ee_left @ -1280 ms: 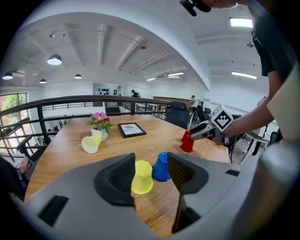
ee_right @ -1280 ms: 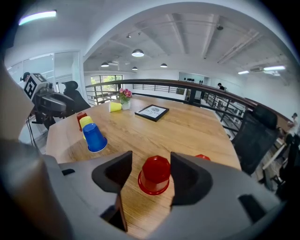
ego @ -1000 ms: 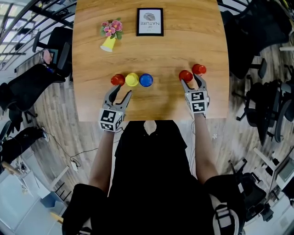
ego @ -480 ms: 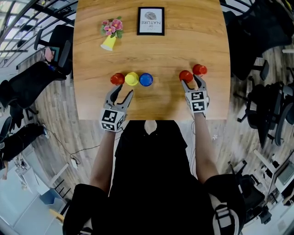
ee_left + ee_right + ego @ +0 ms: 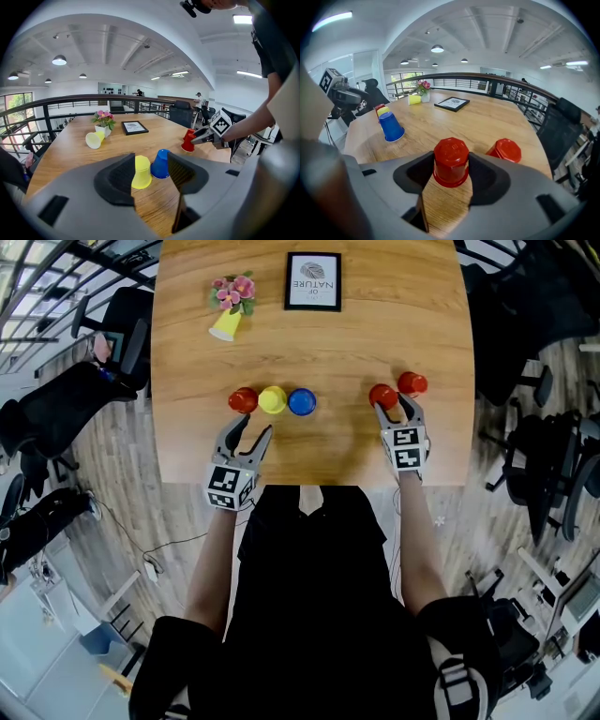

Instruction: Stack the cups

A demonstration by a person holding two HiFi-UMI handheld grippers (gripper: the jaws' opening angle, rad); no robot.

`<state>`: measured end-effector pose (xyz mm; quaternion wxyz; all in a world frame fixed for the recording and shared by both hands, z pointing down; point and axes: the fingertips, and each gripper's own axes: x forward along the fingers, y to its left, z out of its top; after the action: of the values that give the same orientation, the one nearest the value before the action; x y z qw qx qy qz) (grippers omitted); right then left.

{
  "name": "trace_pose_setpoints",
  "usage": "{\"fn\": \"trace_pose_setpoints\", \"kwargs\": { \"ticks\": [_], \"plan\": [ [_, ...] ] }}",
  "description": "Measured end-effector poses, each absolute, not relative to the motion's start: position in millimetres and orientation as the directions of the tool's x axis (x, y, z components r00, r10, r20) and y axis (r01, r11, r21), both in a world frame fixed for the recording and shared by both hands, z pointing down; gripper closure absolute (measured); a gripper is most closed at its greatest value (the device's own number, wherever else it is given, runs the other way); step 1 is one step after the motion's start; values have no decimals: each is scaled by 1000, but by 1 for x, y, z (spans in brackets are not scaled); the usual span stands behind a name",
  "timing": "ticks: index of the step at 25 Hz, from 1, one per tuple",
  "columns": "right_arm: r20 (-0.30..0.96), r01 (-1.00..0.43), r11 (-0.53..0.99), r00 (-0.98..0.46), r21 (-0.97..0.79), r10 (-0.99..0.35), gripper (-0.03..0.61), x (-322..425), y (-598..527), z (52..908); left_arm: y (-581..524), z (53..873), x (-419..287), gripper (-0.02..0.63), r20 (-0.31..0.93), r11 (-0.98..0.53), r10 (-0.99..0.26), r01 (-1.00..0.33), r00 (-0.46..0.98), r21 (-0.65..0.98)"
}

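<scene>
Right gripper (image 5: 395, 411) closing on a red cup (image 5: 451, 161).
Its jaws have just been closing and now sit against the cup's sides; the cup stands upside down on the table (image 5: 309, 343) near its front edge, a second red cup (image 5: 505, 151) just beside it. Left gripper (image 5: 247, 432) hangs open, short of the yellow cup (image 5: 141, 172) and blue cup (image 5: 161, 164).

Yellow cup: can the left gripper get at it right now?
Probably yes: the left gripper is open, pointed at the yellow cup, bare table between; the red cup and blue cup flank it closely.
</scene>
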<state>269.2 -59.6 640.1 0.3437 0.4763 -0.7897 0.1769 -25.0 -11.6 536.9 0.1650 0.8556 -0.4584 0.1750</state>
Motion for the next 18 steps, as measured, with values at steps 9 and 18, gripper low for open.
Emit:
{"fn": "trace_pose_setpoints", "kwargs": {
  "ticks": [9, 18],
  "plan": [
    [699, -869, 490, -307, 71, -646, 341, 255, -62, 631, -9, 533, -44, 380, 437, -506, -743, -853, 507, 128],
    [699, -847, 525, -328, 79, -635, 341, 213, -64, 623, 0, 536, -75, 382, 428, -491, -751, -859, 503, 146]
  ]
}}
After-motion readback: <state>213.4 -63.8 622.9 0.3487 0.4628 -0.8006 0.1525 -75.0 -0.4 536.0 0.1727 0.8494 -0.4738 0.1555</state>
